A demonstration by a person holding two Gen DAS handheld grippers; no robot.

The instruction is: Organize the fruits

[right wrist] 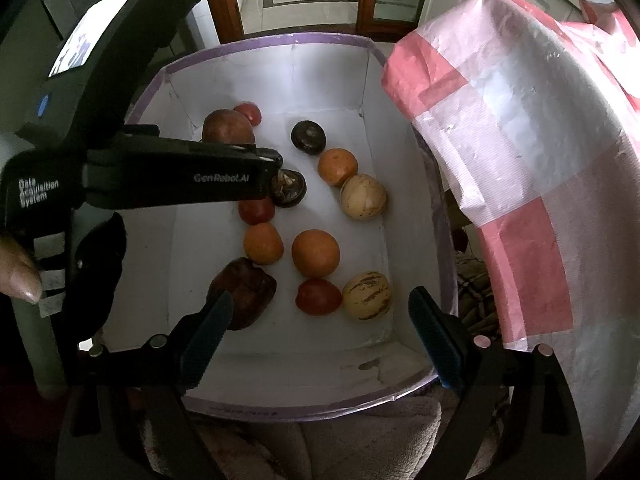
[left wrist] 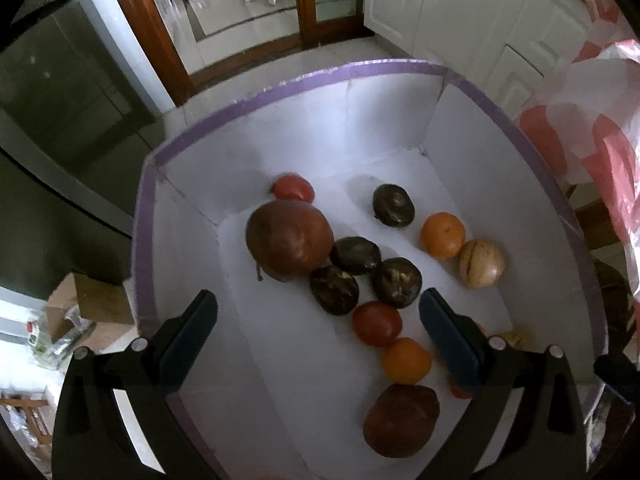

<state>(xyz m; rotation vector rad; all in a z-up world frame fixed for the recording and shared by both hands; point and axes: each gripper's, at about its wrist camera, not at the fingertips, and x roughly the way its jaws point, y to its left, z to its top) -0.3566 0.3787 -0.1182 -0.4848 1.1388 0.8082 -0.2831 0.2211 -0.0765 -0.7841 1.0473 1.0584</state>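
Observation:
A white box with a purple rim (left wrist: 360,70) (right wrist: 260,46) holds loose fruit. There are two big brown-red fruits (left wrist: 290,238) (right wrist: 242,292), several dark mangosteens (left wrist: 334,290) (right wrist: 308,136), oranges (left wrist: 442,236) (right wrist: 316,253), red tomatoes (left wrist: 376,323) (right wrist: 318,297) and two pale striped melons (left wrist: 482,263) (right wrist: 366,296). My left gripper (left wrist: 316,320) hangs open and empty above the middle cluster. The right wrist view shows it from the side, its tip (right wrist: 274,164) beside a mangosteen (right wrist: 290,190). My right gripper (right wrist: 320,320) stands open and empty over the box's near end.
A pink-and-white checked sheet (right wrist: 520,160) (left wrist: 592,120) drapes right of the box, close to its right wall. A person's thumb (right wrist: 20,276) rests on the left gripper's handle. A dark cabinet (left wrist: 60,100) stands to the left, with tiled floor and white cupboards (left wrist: 460,8) beyond.

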